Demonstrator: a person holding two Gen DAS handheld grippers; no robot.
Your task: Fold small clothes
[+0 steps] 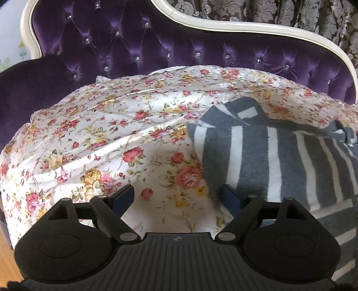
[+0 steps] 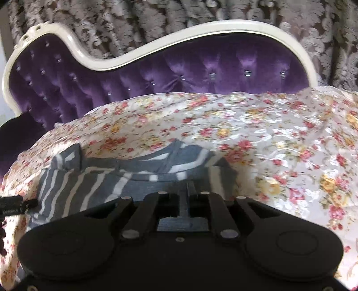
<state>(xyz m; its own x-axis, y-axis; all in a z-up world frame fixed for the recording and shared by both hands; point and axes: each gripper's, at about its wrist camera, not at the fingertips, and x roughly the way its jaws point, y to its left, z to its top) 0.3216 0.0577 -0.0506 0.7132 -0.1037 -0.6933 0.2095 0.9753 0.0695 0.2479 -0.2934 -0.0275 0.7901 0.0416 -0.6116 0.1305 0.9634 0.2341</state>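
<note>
We work over a purple tufted sofa with a cream frame (image 1: 223, 28), its seat draped in a glossy rose-print cloth (image 1: 94, 125). On that cloth lies the grey-and-white striped knit garment (image 1: 279, 156), loosely folded. Our left gripper (image 1: 179, 198) holds its fingers wide apart at the garment's edge, gripping nothing. Our right gripper (image 2: 188, 201) has its fingers nearly together over the knit; whether they pinch it, we cannot tell. The slick cloth could slide and undo the fold.

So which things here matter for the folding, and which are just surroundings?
For the job:
grey-and-white striped knit garment
left gripper, open beside its edge
right gripper, over it

Surroundings:
floral satin bedspread
purple tufted velvet headboard
patterned damask curtain
</note>
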